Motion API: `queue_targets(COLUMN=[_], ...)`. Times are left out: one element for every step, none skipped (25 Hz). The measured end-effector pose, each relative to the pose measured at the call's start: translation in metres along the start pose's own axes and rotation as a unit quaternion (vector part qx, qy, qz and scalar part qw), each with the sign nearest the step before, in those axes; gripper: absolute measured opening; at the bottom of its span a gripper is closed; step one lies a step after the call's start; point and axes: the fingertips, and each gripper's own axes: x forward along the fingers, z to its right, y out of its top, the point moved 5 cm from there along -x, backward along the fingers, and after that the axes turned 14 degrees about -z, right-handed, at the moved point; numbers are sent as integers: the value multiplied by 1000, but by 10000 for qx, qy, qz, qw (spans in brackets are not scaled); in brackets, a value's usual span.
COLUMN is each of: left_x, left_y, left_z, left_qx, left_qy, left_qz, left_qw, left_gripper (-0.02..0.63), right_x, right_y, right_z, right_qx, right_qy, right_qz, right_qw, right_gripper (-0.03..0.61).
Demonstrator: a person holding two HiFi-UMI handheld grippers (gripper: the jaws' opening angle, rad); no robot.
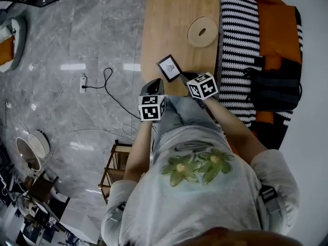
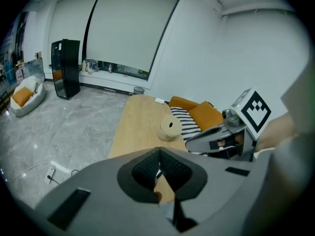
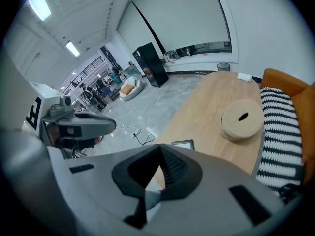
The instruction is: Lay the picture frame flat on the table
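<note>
My left claw (image 2: 158, 151) and right claw (image 3: 160, 149) are each pressed together on nothing, just short of the picture frame (image 1: 169, 68) at the table's (image 1: 164, 19) near end; judged light, stiff, glass-fronted and slick, best gripped by its border.

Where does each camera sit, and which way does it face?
Head view: on the person's head, facing steeply down at table, picture frame, arms, torso.
Left gripper view: on left tool, facing along the table; right tool shows.
Right gripper view: on right tool, facing the picture frame; left tool shows.
All share the wooden ring.
</note>
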Motion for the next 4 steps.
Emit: queue_targets(left_x=[-1,-3,-4,-5], left_y=[-1,-2,-3,-5], left_z=[1,3,4,5], left_qx=[18,32,44,55], left_qy=[-1,-4,-7,-9], left_qz=[-9,-21,-33,-45], left_qw=[10000,10000,10000,10000], left_gripper=[15,15,15,15], right_x=[-2,-3,-4,-5], right_y=[-1,-2,-3,-5], right_z=[-2,-3,-4,-6], right_qx=[-7,-10,-12,-14], right_qy=[10,19,28,36], right_qz=[6,8,6,4], right_qw=[10000,10000,10000,10000], right_gripper=[5,5,6,6])
